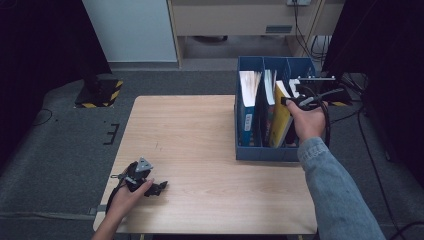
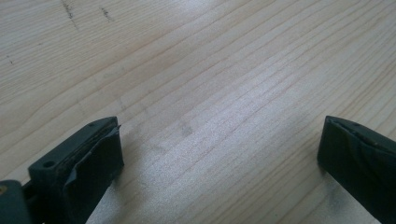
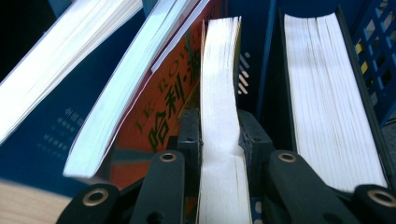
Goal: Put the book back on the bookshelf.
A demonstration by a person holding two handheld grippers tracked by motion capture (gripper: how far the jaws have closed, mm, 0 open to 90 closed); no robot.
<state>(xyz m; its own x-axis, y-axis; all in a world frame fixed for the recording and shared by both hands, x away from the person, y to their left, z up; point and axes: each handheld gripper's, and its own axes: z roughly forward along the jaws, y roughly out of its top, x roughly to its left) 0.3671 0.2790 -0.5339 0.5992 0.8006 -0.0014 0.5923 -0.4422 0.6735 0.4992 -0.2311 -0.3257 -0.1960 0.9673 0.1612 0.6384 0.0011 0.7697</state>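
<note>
A person sits at a pale wooden table [image 1: 200,150], seen from above, with a gripper in each hand. At the near left corner, the left hand [image 1: 127,195] rests the left gripper [image 1: 159,188] low on the tabletop; in the left gripper view its two black jaws stand wide apart over bare wood grain, with nothing between them. The middle of the table is plain wood. At the right edge stands a blue file box [image 1: 265,152] with upright dividers, holding several books on edge. A thick blue book [image 1: 246,112] leans in the leftmost compartment, and an orange book [image 3: 163,112] with printed lettering leans beside it. Further right, a sleeved arm [image 1: 332,190] reaches into the box, and the right gripper [image 1: 289,100] meets the top of a yellow book [image 1: 281,120] that tilts between the dividers. In the right gripper view the jaws are clamped on this book's white page edge [image 3: 219,116], one jaw on each side. To its right, past a divider, another thick book [image 3: 327,107] stands upright.
</note>
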